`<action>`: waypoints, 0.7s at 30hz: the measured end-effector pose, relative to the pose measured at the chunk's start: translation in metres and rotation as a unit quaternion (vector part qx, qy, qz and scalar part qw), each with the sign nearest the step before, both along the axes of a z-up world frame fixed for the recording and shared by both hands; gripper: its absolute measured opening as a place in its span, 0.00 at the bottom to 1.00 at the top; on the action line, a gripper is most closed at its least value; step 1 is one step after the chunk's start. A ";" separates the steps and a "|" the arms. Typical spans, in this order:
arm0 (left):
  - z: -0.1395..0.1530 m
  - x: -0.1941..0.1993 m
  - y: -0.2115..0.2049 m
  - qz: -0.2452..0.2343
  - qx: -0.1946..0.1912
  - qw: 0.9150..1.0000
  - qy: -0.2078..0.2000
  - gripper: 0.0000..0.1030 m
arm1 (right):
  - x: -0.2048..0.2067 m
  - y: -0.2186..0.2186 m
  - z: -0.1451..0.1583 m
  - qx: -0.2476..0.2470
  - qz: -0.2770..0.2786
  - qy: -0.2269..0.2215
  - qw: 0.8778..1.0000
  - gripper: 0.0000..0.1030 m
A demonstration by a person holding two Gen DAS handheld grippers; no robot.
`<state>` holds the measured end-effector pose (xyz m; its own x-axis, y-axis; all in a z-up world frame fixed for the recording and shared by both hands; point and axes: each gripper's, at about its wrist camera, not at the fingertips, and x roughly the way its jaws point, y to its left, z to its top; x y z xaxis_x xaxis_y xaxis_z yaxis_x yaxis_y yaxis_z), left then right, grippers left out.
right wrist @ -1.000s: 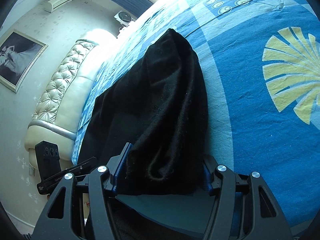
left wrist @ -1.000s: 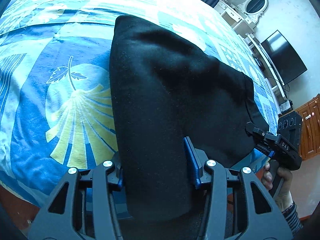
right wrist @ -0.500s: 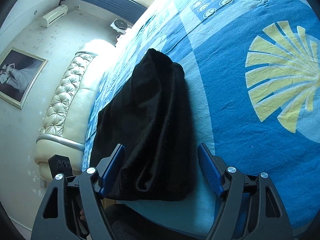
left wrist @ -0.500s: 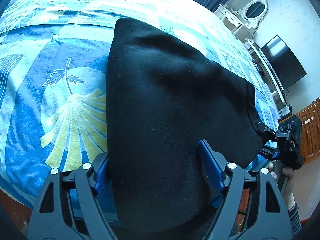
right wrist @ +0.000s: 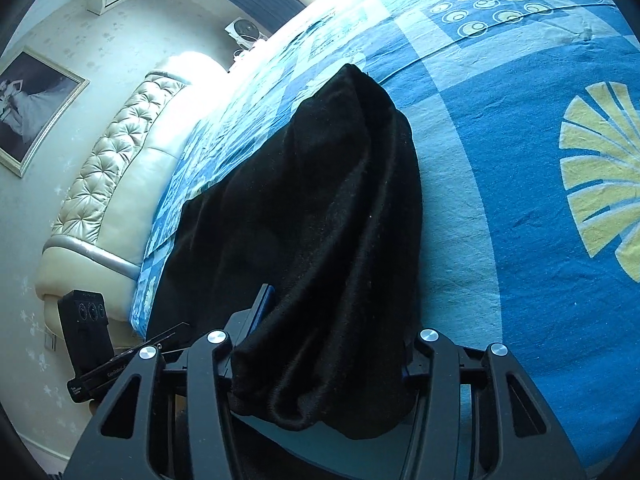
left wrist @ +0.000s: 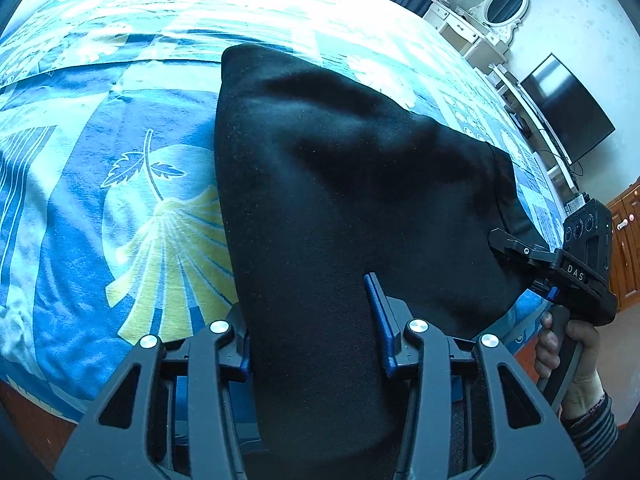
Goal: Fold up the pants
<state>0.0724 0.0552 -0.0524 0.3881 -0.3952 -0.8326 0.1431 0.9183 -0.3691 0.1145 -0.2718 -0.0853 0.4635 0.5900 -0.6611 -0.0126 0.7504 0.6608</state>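
Note:
Black pants (left wrist: 344, 184) lie across a blue patterned bedspread (left wrist: 80, 208), with the near edge lifted off the bed. My left gripper (left wrist: 316, 320) is shut on one near corner of the pants; cloth fills the space between its blue pads and hides the left one. My right gripper (right wrist: 332, 344) is shut on the other near corner of the pants (right wrist: 320, 220), which drape over it and hide its pads. The right gripper also shows at the right of the left wrist view (left wrist: 520, 252), clamped on the cloth edge.
The bed's near edge runs just under both grippers. A tufted cream headboard (right wrist: 116, 168) stands at the left in the right wrist view. A TV (left wrist: 564, 116) and white dresser (left wrist: 472, 36) stand beyond the bed on the right. A wooden cabinet (left wrist: 628, 248) is at far right.
Half a second ago both grippers stood wider around the cloth; now both have closed on the pants' near edge and lifted it slightly.

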 end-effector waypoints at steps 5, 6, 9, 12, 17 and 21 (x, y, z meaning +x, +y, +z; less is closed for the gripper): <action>0.001 -0.004 0.023 0.016 -0.004 1.000 0.003 0.43 | 0.007 0.021 0.000 0.007 0.017 0.001 1.000 0.49; 0.000 -0.004 0.028 0.020 -0.006 1.000 0.004 0.43 | 0.008 0.026 0.001 0.007 0.021 0.000 1.000 0.49; 0.000 -0.007 0.041 0.026 -0.006 1.000 0.005 0.43 | 0.008 0.037 0.001 0.011 0.031 0.000 0.999 0.49; -0.001 -0.008 0.047 0.028 -0.012 1.000 0.006 0.43 | 0.007 0.039 -0.003 0.012 0.032 0.001 0.999 0.49; 0.001 -0.010 0.042 0.023 -0.002 1.000 -0.005 0.43 | 0.006 0.034 -0.010 0.027 0.022 0.007 0.999 0.48; -0.001 -0.010 0.043 0.022 -0.005 1.000 -0.008 0.44 | 0.007 0.033 -0.011 0.028 0.021 0.008 0.999 0.48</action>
